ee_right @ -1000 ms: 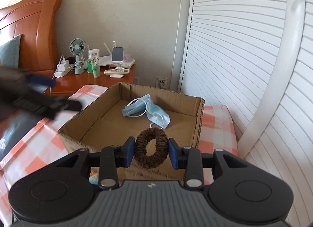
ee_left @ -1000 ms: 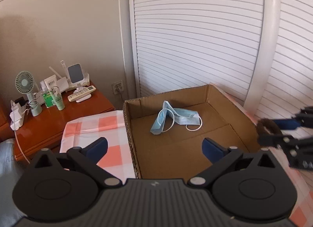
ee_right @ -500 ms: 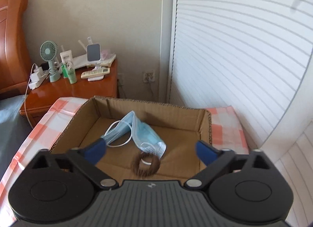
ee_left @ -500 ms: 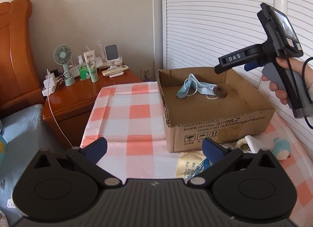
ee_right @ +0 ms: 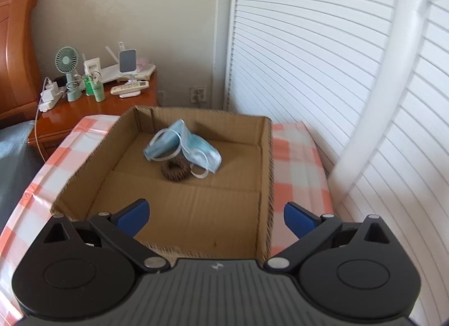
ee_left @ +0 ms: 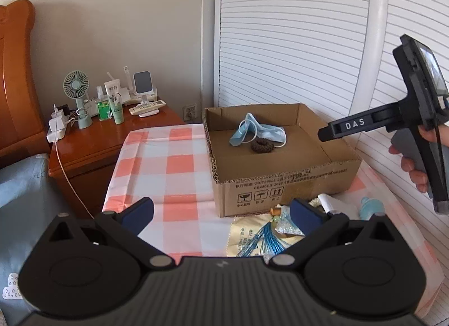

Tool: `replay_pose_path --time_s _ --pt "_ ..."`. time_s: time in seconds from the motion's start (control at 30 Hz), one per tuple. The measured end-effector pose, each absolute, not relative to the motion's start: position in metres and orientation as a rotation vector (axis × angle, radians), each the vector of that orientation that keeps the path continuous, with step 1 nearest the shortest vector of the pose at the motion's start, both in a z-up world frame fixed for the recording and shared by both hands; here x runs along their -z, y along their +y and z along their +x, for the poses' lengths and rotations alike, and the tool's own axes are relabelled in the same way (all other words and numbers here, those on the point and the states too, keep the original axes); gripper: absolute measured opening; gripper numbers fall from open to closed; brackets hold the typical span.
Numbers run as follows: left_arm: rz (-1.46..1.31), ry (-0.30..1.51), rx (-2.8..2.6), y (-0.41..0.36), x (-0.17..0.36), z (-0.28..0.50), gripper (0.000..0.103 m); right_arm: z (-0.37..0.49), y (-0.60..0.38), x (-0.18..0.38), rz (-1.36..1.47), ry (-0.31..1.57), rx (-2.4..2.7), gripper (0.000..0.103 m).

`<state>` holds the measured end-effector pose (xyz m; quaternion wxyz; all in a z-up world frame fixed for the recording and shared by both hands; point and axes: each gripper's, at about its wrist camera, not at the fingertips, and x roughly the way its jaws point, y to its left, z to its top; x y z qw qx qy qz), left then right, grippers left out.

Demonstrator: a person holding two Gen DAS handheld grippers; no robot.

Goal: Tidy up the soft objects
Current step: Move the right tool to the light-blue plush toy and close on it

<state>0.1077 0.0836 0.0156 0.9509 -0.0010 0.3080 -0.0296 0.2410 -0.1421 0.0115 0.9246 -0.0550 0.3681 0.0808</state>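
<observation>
An open cardboard box [ee_left: 283, 183] [ee_right: 92, 157] stands on the checked cloth. Inside it lie a light blue face mask [ee_left: 259, 131] [ee_right: 185, 147] and a brown scrunchie [ee_left: 261, 146] [ee_right: 176, 170], touching each other. My right gripper [ee_right: 214, 218] hangs open over the box's near edge with nothing between its fingers; the left wrist view shows a hand holding it at the right [ee_left: 364, 126]. My left gripper [ee_left: 221, 213] is open and empty, in front of the box. Near its right finger lie a yellow cloth [ee_left: 249, 234], a blue tassel [ee_left: 263, 243] and a small light blue toy [ee_left: 370, 208].
A wooden nightstand [ee_left: 92, 146] at the left carries a small fan [ee_left: 76, 87], tubes, a remote and a charger with a white cable. White slatted doors [ee_right: 322, 73] stand behind the box. A wooden headboard [ee_left: 14, 79] and blue bedding [ee_left: 22, 185] are at far left.
My right gripper opened and let the brown scrunchie drop into the box beside the mask, then drew back. My left gripper pulled back from over the box to the cloth in front of it.
</observation>
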Motion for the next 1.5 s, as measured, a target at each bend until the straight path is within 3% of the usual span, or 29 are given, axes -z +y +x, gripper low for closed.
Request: replay_pose_path --time_s 0.53,1.5 --pt "0.078 0.667 0.047 0.056 0.028 0.093 0.102 0.169 -0.206 0.065 0.051 0.821 0.036 0.103" --pt "0.102 0.759 0.281 -0.007 0.049 0.132 0.099 0.14 -0.219 0.102 -0.118 0.802 -0.064 0.103"
